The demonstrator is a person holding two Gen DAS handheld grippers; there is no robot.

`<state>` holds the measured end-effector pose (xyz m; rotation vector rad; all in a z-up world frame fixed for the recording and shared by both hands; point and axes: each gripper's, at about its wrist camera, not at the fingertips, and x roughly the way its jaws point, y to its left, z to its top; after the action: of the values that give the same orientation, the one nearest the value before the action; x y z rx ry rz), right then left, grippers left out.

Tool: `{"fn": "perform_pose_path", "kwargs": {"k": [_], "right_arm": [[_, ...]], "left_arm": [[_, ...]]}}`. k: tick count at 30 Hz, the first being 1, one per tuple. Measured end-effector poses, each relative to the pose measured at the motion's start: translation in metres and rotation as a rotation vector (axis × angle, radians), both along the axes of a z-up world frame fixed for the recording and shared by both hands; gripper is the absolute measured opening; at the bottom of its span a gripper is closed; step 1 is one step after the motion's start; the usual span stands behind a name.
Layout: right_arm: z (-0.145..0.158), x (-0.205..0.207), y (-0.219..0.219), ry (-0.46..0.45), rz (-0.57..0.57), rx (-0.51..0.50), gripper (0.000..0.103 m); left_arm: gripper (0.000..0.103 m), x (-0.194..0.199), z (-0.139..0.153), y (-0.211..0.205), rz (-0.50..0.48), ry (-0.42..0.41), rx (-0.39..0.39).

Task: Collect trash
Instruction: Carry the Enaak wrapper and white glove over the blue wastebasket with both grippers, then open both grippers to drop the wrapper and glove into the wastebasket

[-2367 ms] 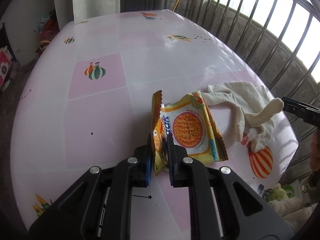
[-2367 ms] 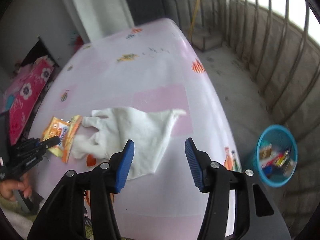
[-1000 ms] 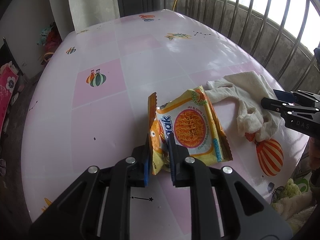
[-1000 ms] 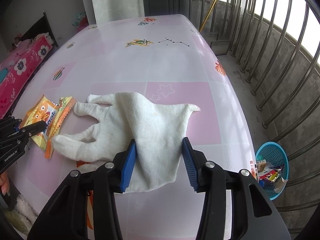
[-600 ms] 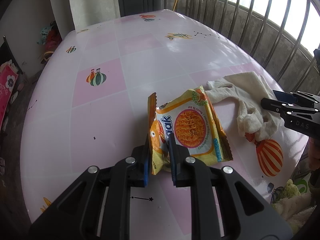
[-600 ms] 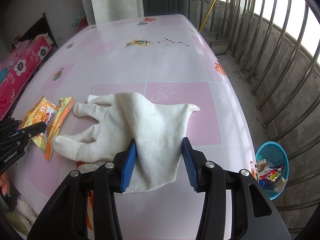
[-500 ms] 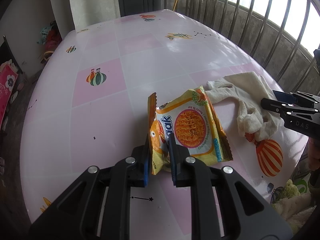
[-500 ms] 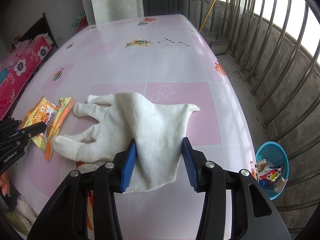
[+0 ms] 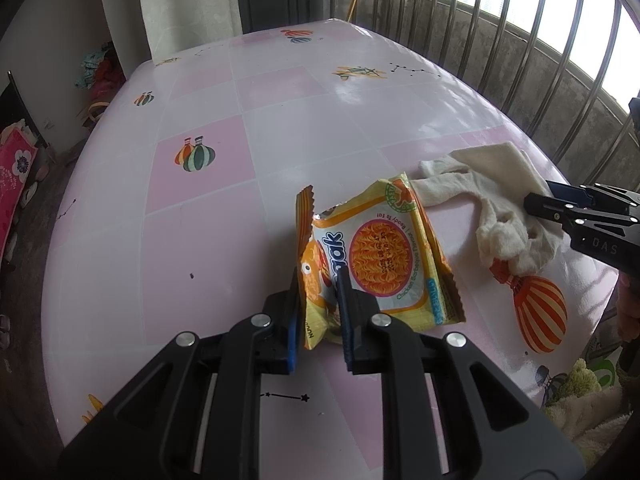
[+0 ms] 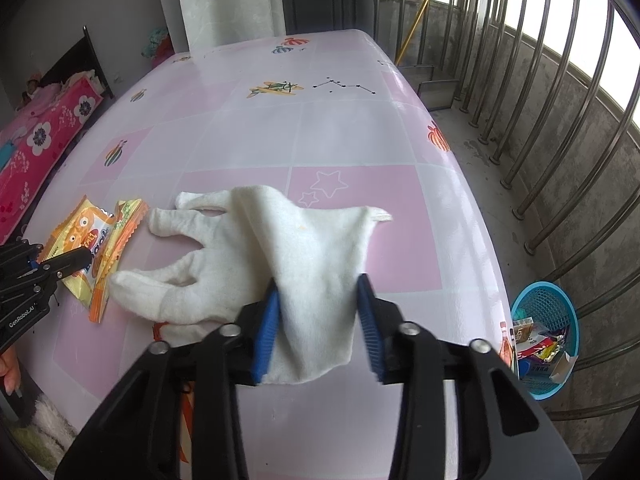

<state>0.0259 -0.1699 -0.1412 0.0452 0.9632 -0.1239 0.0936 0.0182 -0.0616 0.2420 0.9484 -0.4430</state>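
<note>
An orange-and-yellow noodle snack packet (image 9: 384,256) lies on the pink-and-white table (image 9: 248,128), with my left gripper (image 9: 318,280) shut on its near left corner. To its right lies a white cloth glove (image 9: 492,184), with the right gripper (image 9: 540,204) at its far end. In the right wrist view the glove (image 10: 280,240) bunches up between the blue pads of my right gripper (image 10: 318,292), whose jaws are closing and pressing its cuff. The packet (image 10: 92,240) and left gripper (image 10: 60,264) show at the left.
A blue mesh basket (image 10: 548,340) with wrappers in it stands on the floor off the table's right edge. Metal railing bars (image 10: 560,120) run along the right. Pink flowered bedding (image 10: 40,132) lies at the far left. A fuzzy cloth (image 9: 580,400) sits below the near table edge.
The right gripper's pads have drawn in on the glove's cuff, and the cloth has bunched up between them. The left gripper and packet have stayed put.
</note>
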Motion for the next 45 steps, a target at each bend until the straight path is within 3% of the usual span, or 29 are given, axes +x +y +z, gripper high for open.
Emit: {"fn": "perform_pose_path", "kwargs": {"k": [4,9,13,19,24,28,33,40,45], "right_arm": [[0.002,-0.002,-0.009,-0.009,-0.019,0.044,0.014],[0.020,-0.018,-0.029,-0.079,-0.071,0.131,0.010],[0.047,-0.043,-0.063,-0.179,-0.170,0.147,0.010],[0.081,-0.112,-0.144,-0.318,-0.441,0.105,0.010],[0.080,-0.178,-0.216,-0.358,-0.721,0.082,0.010],[0.060,-0.208,-0.261,-0.339,-0.873,0.113,0.010],[0.025,-0.208,-0.311,-0.286,-0.959,0.175,0.010],[-0.018,-0.171,-0.378,-0.220,-0.981,0.268,0.010],[-0.051,-0.148,-0.422,-0.169,-1.010,0.310,0.012]], "left_arm": [[0.010,-0.001,0.009,0.002,0.013,-0.013,-0.011],[0.009,-0.005,0.038,0.000,-0.017,-0.054,-0.129],[0.009,0.001,0.067,-0.025,-0.109,-0.073,-0.227],[0.008,0.007,0.114,-0.102,-0.329,-0.101,-0.328],[0.008,0.000,0.131,-0.206,-0.557,-0.106,-0.330],[0.009,-0.003,0.110,-0.291,-0.691,0.013,-0.292],[0.009,-0.014,0.051,-0.400,-0.798,0.176,-0.177],[0.009,-0.012,-0.029,-0.498,-0.788,0.361,-0.045],[0.012,-0.018,-0.073,-0.552,-0.814,0.370,0.042]]}}
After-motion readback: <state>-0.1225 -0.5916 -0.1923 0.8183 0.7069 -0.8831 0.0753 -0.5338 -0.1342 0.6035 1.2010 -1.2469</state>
